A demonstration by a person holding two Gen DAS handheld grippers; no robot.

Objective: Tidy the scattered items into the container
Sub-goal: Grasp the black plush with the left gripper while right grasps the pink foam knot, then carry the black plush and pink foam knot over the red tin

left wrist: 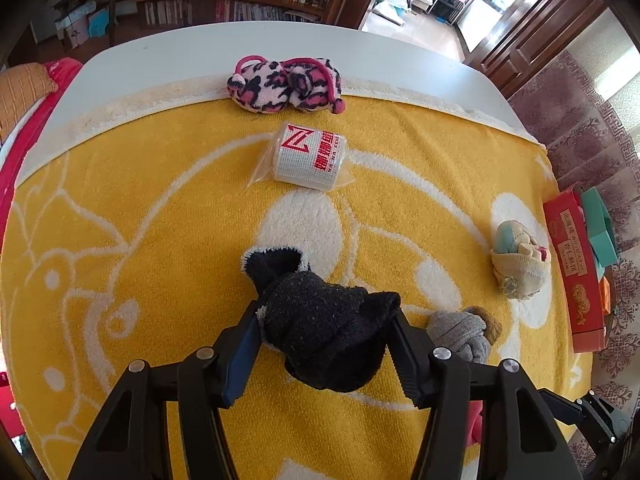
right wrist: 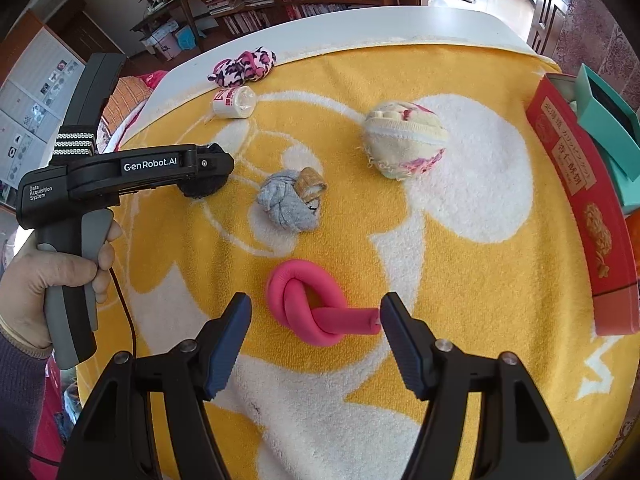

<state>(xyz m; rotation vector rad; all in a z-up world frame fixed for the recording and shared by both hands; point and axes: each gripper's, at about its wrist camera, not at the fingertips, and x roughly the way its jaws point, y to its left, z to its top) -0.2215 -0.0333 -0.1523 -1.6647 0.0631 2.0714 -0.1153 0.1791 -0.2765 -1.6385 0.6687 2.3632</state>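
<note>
Pinching the black sock bundle (left wrist: 320, 328) between both fingers, the left gripper (left wrist: 324, 344) has it held ready to carry toward the red box (left wrist: 576, 280) at three o'clock on the bench (left wrist: 160, 52). The right gripper (right wrist: 316, 340) stands open astride the pink knotted roll (right wrist: 312, 304), whose tail just meets the right finger; nothing is clamped yet, presumably lining up its own pick.
</note>
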